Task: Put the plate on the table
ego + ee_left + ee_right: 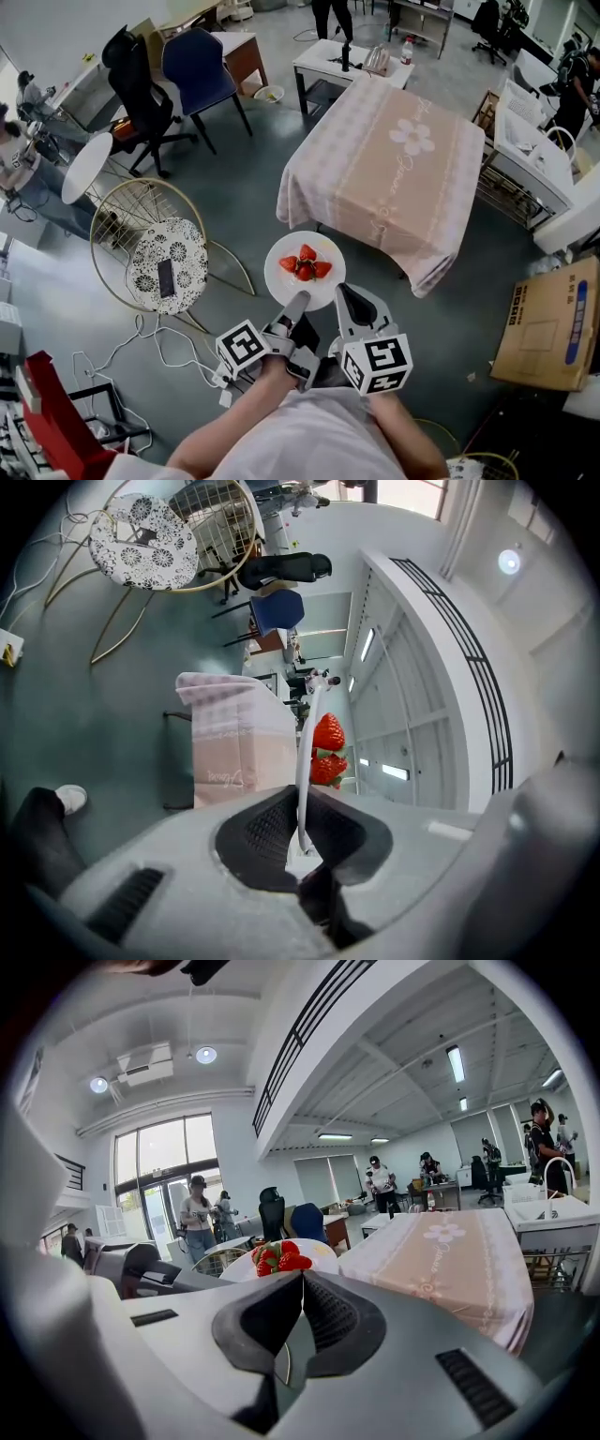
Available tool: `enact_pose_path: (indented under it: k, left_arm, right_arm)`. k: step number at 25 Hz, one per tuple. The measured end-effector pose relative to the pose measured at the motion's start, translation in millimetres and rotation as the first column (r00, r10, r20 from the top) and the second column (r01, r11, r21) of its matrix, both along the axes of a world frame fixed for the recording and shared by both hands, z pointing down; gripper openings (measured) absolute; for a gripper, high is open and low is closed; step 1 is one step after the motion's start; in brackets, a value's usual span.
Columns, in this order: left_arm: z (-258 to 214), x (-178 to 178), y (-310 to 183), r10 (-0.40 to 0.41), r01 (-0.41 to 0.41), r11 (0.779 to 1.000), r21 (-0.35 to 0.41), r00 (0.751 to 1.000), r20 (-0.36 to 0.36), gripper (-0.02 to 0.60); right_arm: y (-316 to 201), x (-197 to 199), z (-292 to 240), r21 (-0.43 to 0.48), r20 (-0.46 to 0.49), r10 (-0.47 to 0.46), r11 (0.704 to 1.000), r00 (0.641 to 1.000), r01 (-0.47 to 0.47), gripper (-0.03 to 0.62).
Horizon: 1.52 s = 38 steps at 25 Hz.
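the left gripper (302,803) has its jaws clamped narrow on the rim of the round white ceramic plate (284,281), which stands edge-on between them. the right gripper (298,1279) has its jaws closed together, tips against the plate's near rim and, as far as i can tell, pinching nothing. the plate hangs in the air over the floor, just short of the near edge of the table with the pink floral cloth (375,159), toward its left corner. the carry is under way; reaching over the edge, setting down and releasing remain. count: two grippers, one plate, one table, about four red strawberries (306,264), piled too close for certainty.
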<state>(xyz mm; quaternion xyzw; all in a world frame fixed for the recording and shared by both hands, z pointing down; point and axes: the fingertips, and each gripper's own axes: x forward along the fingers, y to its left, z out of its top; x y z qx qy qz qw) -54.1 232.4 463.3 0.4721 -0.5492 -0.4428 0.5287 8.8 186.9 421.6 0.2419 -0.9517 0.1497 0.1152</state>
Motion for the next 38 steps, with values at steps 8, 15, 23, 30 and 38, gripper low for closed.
enact_pose_path:
  k: [8, 15, 23, 30, 38]
  left_arm:
    - [-5, 12, -42, 0.012, -0.011, 1.0, -0.019, 1.0, 0.012, 0.02]
    - [-4, 21, -73, 0.05, -0.05, 0.999, -0.014, 0.999, 0.014, 0.02]
    - [4, 19, -112, 0.108, -0.107, 0.994, -0.024, 0.994, 0.002, 0.02]
    - [13, 2, -161, 0.157, -0.157, 0.987, -0.016, 0.987, -0.035, 0.02]
    - [22, -31, -219, 0.216, -0.219, 0.975, -0.032, 0.974, -0.066, 0.02]
  right_arm:
    - [-46, 14, -5, -0.014, 0.036, 0.026, 1.0, 0.999, -0.026, 0.005]
    - [-74, 28, -4, -0.015, 0.048, 0.073, 0.997, 0.996, -0.072, 0.005]
    - [-109, 29, 5, -0.028, 0.031, 0.133, 0.991, 0.991, -0.132, 0.005]
    - [-152, 13, 12, -0.022, -0.002, 0.176, 0.984, 0.984, -0.176, 0.005]
    - [-204, -19, 22, -0.047, -0.034, 0.238, 0.97, 0.971, -0.24, 0.005]
